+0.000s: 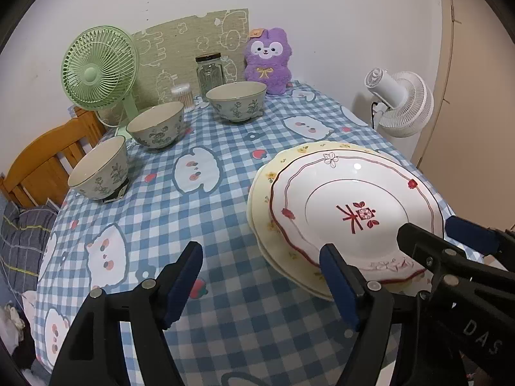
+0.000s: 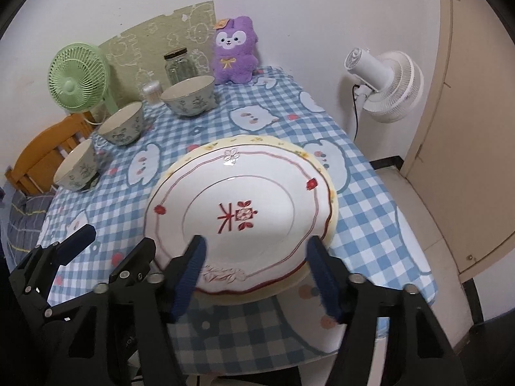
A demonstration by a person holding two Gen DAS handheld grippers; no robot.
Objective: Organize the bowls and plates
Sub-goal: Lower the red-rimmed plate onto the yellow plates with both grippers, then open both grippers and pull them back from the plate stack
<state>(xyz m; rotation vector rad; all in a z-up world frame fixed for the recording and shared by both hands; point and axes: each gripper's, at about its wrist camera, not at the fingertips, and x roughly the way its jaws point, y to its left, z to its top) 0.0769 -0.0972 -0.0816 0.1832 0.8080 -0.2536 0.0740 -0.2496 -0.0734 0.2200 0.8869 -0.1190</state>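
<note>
Blue-and-white checked cloth covers the bench (image 1: 225, 199), which stands against a plain white wall. Near the bench's front right corner two plates are already stacked: a white plate with red trim (image 2: 238, 212) rests on a larger cream plate with yellow flowers (image 1: 260, 212). Three floral bowls are not yet gathered: the back bowl (image 1: 236, 101) sits near the rear edge, the middle bowl (image 1: 156, 128) towards the left edge, and the front bowl (image 1: 99, 172) at the left edge, each apart from the others. Judging from this, the plates look done and nesting the bowls remains. Both tools point steeply down at the bench's front edge. The left gripper (image 1: 260, 286) hangs over bare cloth just left of the plates, its fingers released and empty. The right gripper (image 2: 256, 276) hovers over the near rim of the stack, fingers spread to either side and pressing nothing.
</note>
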